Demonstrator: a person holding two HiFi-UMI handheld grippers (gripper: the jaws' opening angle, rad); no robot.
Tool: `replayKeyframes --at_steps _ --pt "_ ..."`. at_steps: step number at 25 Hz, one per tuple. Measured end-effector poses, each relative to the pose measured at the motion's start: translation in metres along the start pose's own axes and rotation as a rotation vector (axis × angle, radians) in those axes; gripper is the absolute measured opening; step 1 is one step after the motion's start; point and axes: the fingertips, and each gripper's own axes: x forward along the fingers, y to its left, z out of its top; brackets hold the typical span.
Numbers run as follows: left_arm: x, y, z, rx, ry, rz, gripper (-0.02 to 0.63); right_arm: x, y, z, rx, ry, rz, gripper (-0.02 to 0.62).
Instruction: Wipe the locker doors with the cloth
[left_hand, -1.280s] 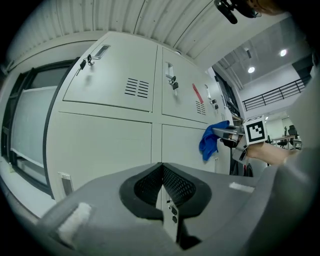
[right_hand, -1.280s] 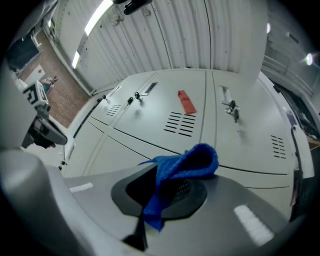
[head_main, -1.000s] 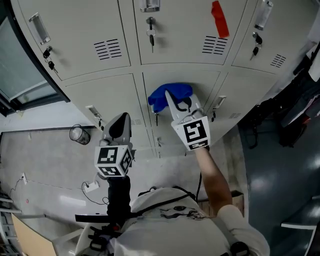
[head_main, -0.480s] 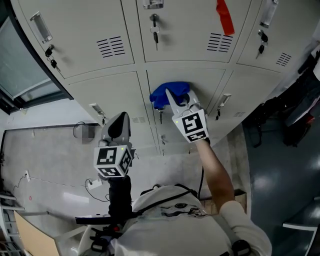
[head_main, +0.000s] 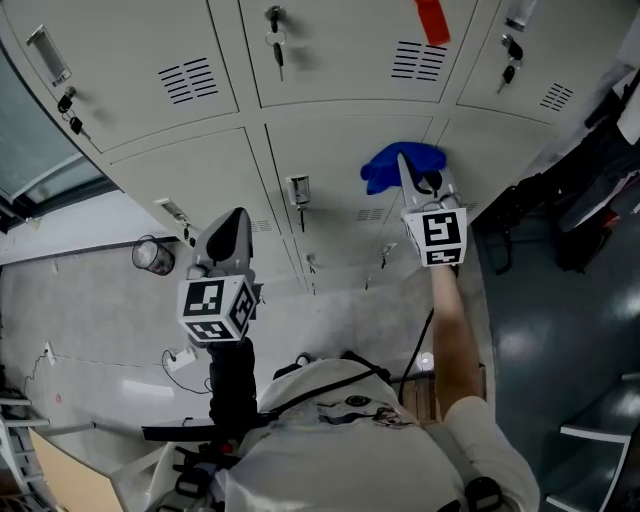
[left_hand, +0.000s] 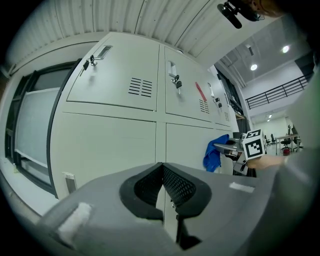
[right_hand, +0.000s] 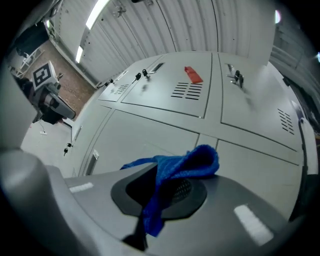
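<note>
The right gripper (head_main: 410, 172), clamped on the blue cloth (head_main: 388, 166), holds it against the closed locker doors (head_main: 330, 150), while the left gripper (head_main: 228, 230), jaws together and empty, stays off them.

blue cloth (head_main: 392, 166), pale grey locker doors (head_main: 335, 155), a red strip (head_main: 432, 20), perhaps tape.

Crumpled blue cloth (head_main: 396, 163), bunched against lower row of shut pale grey locker doors (head_main: 335, 165)

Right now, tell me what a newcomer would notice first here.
The blue cloth, clamped in the right gripper and held up at the grey lower locker doors, right of centre. Next, the red tag on an upper door, and the left gripper, shut and empty, lower left.
</note>
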Motion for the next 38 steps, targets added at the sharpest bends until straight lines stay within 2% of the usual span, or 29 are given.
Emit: replayKeyframes --at_steps 3,7,10,15,18,21,27,38 --pt "0.002 -0.006 -0.001 0.002 0.004 -0.008 -0.002 -0.008 -0.013 -0.012 0.015 0.028 -0.033 0.026" --pt "0.002 -0.010 -0.002 0.007 0.007 -0.011 -0.002 -0.014 0.001 0.006 0.051 -0.024 -0.001 0.026" --pt "-0.002 -0.008 -0.003 0.005 0.008 0.001 -0.002 -0.011 0.041 0.028 0.093 -0.072 0.078 0.026" --pt "-0.012 0.005 -0.004 0.000 0.007 0.040 -0.002 0.013 0.140 0.047 0.158 -0.107 0.283 0.026" --pt "-0.019 0.015 -0.002 0.000 0.001 0.067 -0.002 0.035 0.191 0.037 0.152 -0.076 0.372 0.026" --pt "-0.026 0.021 -0.002 0.002 -0.003 0.086 -0.002 0.054 0.211 0.012 0.145 0.009 0.375 0.026" --pt "-0.030 0.035 -0.004 -0.003 0.002 0.120 -0.002 0.052 0.180 -0.015 0.101 0.053 0.318 0.026" --pt "-0.008 0.011 -0.009 -0.008 0.014 0.047 -0.002 0.008 0.072 -0.075 0.037 0.162 0.125 0.028"
